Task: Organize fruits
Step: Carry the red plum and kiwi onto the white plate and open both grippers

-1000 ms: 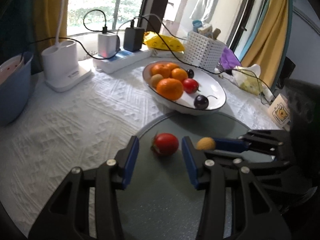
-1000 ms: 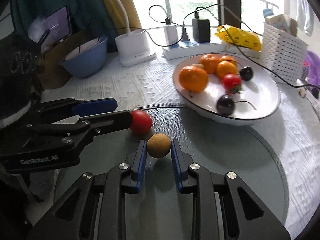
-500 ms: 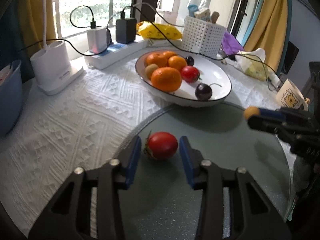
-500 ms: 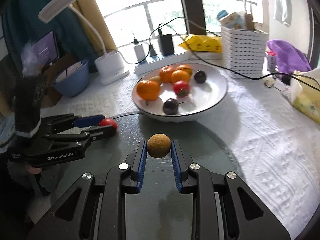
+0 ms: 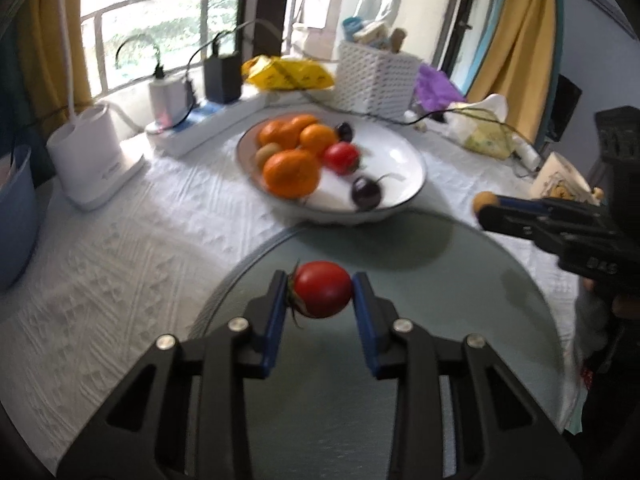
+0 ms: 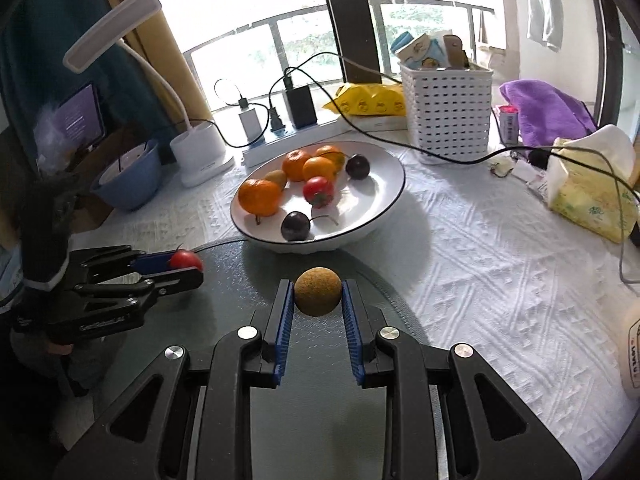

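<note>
here left hand-held gripper (image 5: 320,292) pinches glossy tomato (image 5: 322,289); right hand-held gripper (image 6: 318,300) pinches rough round longan (image 6: 318,291).

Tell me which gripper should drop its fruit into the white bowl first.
Probably right. The right gripper, shut on the brown fruit, faces the white bowl head-on; the left gripper with its tomato sits off to the side.
</note>
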Available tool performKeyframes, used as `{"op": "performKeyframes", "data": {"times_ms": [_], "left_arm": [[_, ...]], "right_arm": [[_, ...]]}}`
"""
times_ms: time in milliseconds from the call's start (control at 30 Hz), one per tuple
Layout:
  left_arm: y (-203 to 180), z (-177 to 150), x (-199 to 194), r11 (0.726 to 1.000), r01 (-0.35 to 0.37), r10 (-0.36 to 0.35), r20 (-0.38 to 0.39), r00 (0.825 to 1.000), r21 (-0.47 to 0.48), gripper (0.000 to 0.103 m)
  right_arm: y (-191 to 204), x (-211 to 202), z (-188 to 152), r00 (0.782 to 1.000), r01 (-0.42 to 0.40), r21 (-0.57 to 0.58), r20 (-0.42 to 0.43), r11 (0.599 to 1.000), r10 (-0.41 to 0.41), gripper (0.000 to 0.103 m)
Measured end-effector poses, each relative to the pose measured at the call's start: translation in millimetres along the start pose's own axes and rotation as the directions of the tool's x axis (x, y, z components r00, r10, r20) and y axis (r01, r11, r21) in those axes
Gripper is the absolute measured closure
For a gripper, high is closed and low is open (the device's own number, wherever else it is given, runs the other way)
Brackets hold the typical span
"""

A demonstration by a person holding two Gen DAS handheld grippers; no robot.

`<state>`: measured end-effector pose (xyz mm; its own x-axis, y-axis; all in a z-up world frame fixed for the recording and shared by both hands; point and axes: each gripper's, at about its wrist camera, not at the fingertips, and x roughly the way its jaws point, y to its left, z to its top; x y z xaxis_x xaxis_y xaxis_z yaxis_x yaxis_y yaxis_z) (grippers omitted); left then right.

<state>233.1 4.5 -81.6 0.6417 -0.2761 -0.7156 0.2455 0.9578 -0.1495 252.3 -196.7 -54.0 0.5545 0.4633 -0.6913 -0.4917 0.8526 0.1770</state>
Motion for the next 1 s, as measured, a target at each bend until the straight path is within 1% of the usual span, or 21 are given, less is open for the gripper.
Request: {"op": "performKeyframes", "data": {"times_ms": [133,367,733,867,1000], "left_arm": [[-12.9,15.1,-3.5,1.000,0.010,-0.011,0.026,1.000,0.030,0.069],[-20.7,37.9,8.0,0.999,0.011,-0.013,0.032,0.999,0.048,0.069],[-15.8,63.5,41.9,0.999,0.027,-0.026,-0.008,1.000,0.035,0.069],[-14.6,73.4,47.7,0.999,0.011,-0.011,0.007,1.000,0.031,0.069],[-12.8,82.1,57.7,0.999,0.005,-0.005,0.004,1.000,0.039,0.069]], "right_arm": [[-3.5,-0.4,6.9,1.000,0.007,-0.008,0.011,1.000,-0.007,0.076],[-5.6,4.3,26.7,0.999,0.020,-0.039,0.033,0.999,-0.019,0.077],[-15.7,22.3,53.7,0.998,0.050,-0.071,0.033,0.996,-0.048,0.077],[-20.1,34.3,64.1,0.998,0.056,-0.071,0.028,0.996,-0.054,0.077],[-25.3,49.5,72.5,0.998,0.064,-0.061,0.013,0.996,-0.063,0.077]]}}
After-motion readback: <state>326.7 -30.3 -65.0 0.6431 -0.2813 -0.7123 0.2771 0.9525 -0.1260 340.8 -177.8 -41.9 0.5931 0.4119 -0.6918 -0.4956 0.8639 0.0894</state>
